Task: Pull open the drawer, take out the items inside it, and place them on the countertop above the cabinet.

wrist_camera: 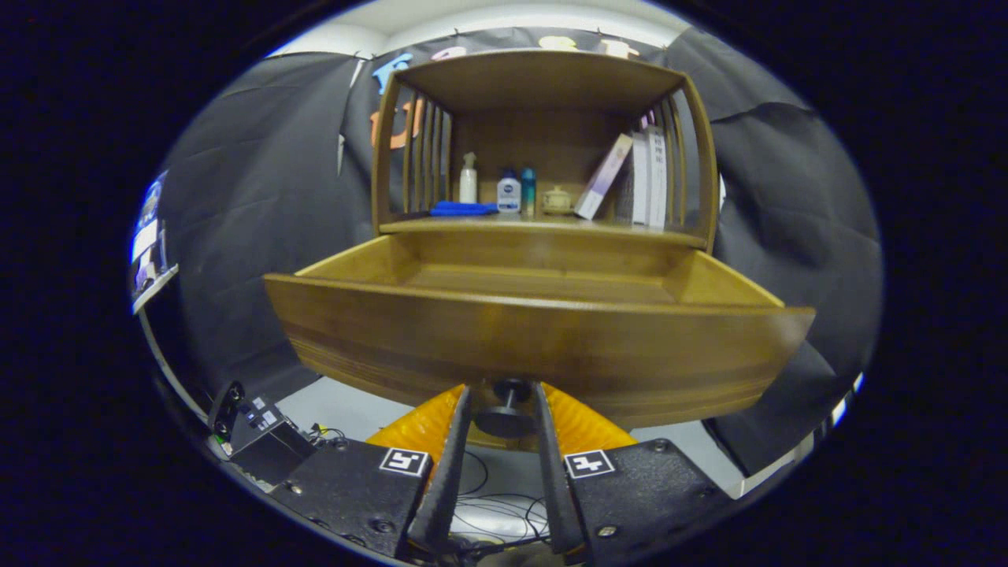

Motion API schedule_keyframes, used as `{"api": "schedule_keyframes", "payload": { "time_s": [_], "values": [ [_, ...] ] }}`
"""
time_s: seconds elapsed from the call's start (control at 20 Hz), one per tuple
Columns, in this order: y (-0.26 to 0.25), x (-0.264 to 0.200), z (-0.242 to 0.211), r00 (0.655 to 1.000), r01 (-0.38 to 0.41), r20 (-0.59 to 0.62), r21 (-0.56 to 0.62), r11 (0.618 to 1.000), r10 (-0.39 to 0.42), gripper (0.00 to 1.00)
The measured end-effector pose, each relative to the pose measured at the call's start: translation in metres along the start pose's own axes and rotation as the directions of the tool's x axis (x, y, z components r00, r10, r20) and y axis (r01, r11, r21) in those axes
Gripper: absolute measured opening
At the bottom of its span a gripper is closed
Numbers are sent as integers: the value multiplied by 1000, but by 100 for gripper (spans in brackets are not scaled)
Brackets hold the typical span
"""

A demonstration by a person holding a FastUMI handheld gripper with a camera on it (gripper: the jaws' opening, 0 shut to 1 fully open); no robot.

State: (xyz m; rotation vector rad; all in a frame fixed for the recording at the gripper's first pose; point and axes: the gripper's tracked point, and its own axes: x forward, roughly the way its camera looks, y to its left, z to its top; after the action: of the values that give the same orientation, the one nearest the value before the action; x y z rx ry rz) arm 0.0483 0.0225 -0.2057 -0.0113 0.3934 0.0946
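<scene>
One wooden cabinet (543, 79) stood against the booth wall, with one drawer (535, 339) drawn well out toward the camera. The part of the drawer floor that could be seen was bare wood; the area directly behind the front panel was hidden, so its contents there could not be confirmed. One dark round knob (508, 409) projected from the lower middle of the drawer front. The tongs (504, 405) were positioned at that knob, one finger on each side of it, and the two fingers (453, 465) appeared to be clenched against its stem, grasping the knob. Above the drawer, the desk (543, 227) formed the floor of an open compartment with slatted sides. On it were counted: one blue folded cloth (463, 209) at the left front; one white spray bottle (468, 179) behind it; one white bottle with a blue cap (509, 191); one teal bottle (528, 191) just beside that; one small pale lidded pot (557, 200); and one slim box (602, 177) leaning tilted against upright books (647, 177), whose exact number could not be determined, though at least two pale spines were distinguishable. Below the cabinet, to the left of the fingers, one dark device (256, 429) lay on the pale floor, and loose thin cables (496, 512) lay on the floor between the fingers.
</scene>
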Motion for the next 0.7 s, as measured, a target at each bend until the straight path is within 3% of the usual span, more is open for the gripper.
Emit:
{"api": "schedule_keyframes", "payload": {
  "time_s": [0.05,0.3,0.7],
  "values": [
    [3,-6,13,1000,-21,20,-8,1000,21,50],
    [12,-3,69,992,-129,-10,65,990,130,68],
    [-5,59,104,960,-167,-214,82,982,181,72]
  ]
}}
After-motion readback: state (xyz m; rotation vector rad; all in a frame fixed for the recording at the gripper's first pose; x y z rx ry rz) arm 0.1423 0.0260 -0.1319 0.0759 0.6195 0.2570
